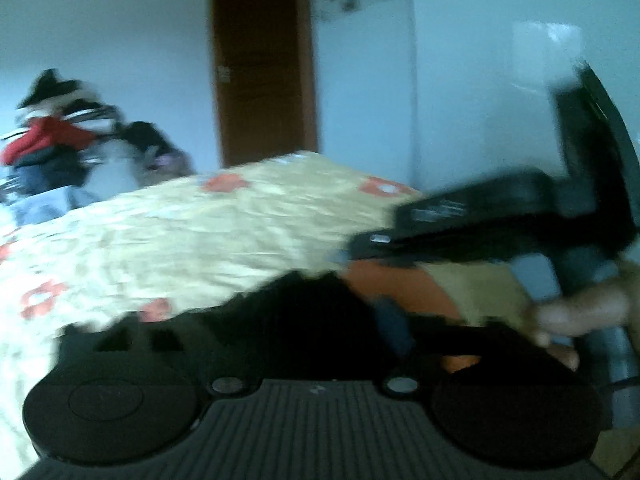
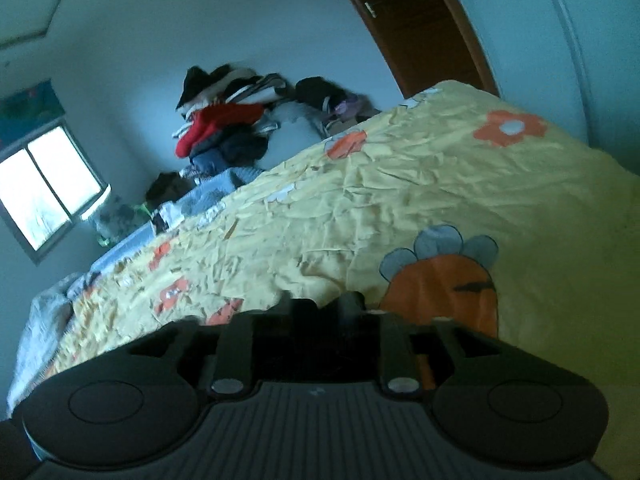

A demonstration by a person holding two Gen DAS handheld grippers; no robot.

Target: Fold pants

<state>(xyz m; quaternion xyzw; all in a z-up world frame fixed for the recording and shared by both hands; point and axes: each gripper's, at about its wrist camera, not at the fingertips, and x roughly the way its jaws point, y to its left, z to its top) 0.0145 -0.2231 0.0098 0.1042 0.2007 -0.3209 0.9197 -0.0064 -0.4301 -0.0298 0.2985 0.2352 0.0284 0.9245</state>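
Over yellow flowered bedspread (image 2: 400, 184): clothes pile (image 2: 224, 128), brown door (image 2: 424, 20).

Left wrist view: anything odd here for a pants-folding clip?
Yes. The left wrist view is smeared by motion blur, and the right gripper cuts across it at a slant. No pants can be made out on the yellow flowered bedspread; dark fabric near the left fingers is too blurred to identify. A loose clothes pile sits behind the bed.
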